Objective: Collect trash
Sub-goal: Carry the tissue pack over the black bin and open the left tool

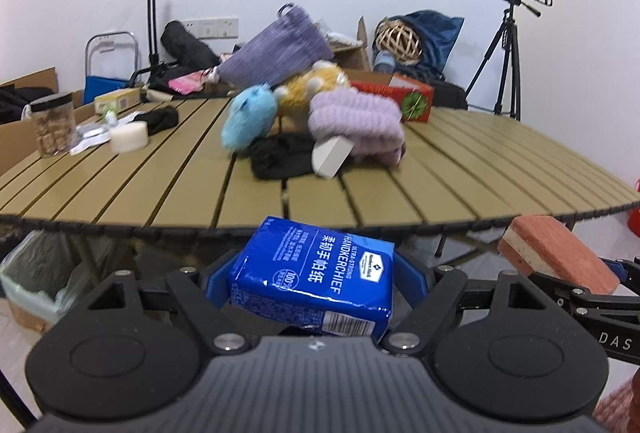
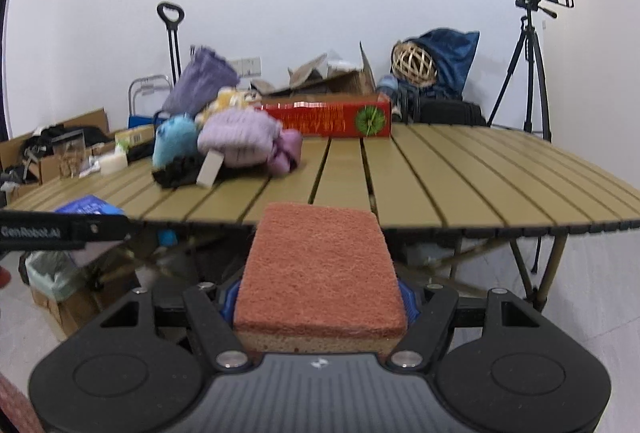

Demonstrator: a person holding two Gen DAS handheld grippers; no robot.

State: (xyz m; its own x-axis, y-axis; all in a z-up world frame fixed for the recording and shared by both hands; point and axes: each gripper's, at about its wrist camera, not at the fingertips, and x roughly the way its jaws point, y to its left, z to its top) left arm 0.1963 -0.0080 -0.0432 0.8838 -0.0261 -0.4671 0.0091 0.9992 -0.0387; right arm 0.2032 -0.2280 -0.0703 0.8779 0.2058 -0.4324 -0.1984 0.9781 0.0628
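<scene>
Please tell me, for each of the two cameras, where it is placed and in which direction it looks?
Left wrist: sits on the left gripper, which grips a blue handkerchief pack; it faces the slatted table from in front of its near edge; the right gripper's sponge shows at right.
Right wrist: sits on the right gripper, which grips the sponge; it faces the same table; the left gripper shows at left.
Shared: table, red box, plush pile, tripod.
</scene>
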